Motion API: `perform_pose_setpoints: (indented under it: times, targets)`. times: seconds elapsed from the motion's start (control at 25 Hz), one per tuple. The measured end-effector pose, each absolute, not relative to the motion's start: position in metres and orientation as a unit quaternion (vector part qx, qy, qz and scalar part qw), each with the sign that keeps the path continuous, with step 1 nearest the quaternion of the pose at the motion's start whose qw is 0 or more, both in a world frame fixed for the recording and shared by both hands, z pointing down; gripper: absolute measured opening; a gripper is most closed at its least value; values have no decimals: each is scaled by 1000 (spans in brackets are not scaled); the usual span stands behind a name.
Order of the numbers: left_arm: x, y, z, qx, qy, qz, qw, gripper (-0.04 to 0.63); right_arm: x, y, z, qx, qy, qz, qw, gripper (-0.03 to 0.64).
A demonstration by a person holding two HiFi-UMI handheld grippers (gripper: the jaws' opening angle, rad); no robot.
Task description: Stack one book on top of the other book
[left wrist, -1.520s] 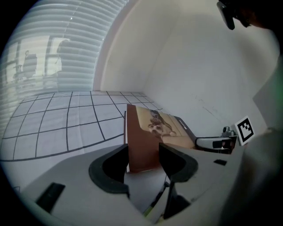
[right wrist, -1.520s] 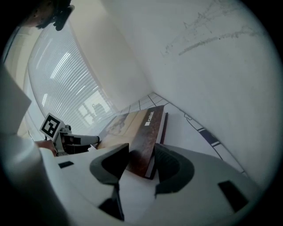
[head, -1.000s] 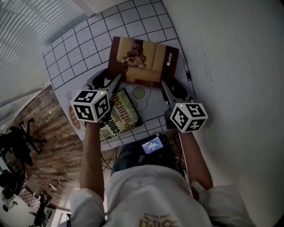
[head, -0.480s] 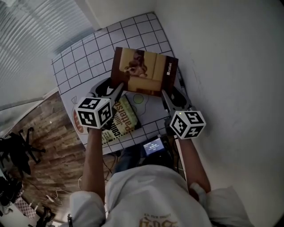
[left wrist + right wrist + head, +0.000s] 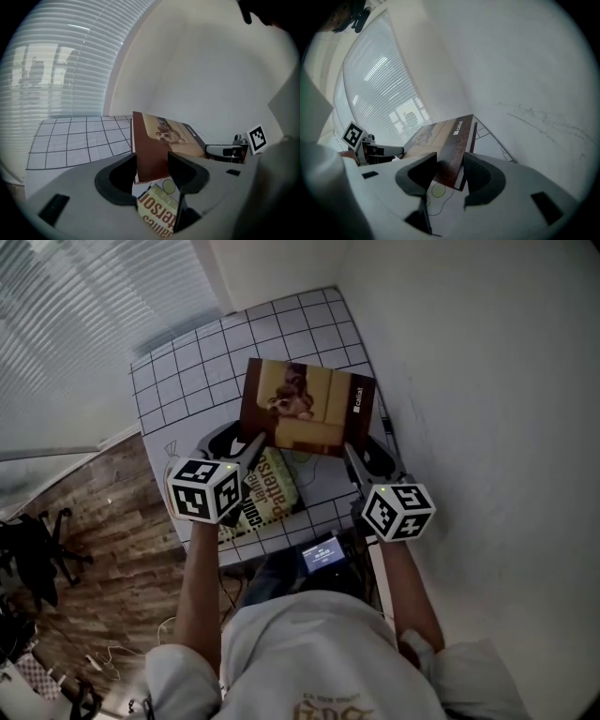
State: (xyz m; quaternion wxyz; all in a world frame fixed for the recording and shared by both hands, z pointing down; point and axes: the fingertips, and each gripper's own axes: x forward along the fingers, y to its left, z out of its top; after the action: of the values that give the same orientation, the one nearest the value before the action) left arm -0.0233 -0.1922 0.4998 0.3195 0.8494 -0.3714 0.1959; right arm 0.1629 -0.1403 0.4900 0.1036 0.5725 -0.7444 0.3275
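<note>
A brown book with a dog picture on its cover (image 5: pixel 307 407) hangs tilted in the air above the gridded table (image 5: pixel 187 362). My left gripper (image 5: pixel 254 441) is shut on its near left corner (image 5: pixel 151 150). The right gripper (image 5: pixel 348 446) is shut on its near right corner (image 5: pixel 449 151). Below it, a second book with a yellow-green cover and large red lettering (image 5: pixel 266 495) lies flat on the table, and its near end shows under the left jaws (image 5: pixel 158 213). From each gripper view the other gripper shows across the book.
A white wall (image 5: pixel 469 381) runs close along the table's right side, and window blinds (image 5: pixel 84 324) fill the left. A thin cable with a small yellow-green disc (image 5: pixel 438 191) lies on the table under the raised book. A small lit screen (image 5: pixel 321 551) sits at the near table edge.
Both grippers have risen together with the brown book between them, so it now hangs higher over the table. The lettered book has stayed in place.
</note>
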Motion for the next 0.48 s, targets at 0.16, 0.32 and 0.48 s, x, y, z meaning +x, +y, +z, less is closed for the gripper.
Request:
perform_pose_setpoints:
  times: [0.16,0.32,0.48]
  targets:
    - [-46,-177,498,842,-385,193,325,216,143,-134,488,553,-758,328,111,181]
    - [-70,-157,500,830,-402,189,337,216,121,-128,489,531,-772,329,123,181]
    - [-95,-137,500,818,-421,182,346,216,98,-122,488,506,-787,328,133,179]
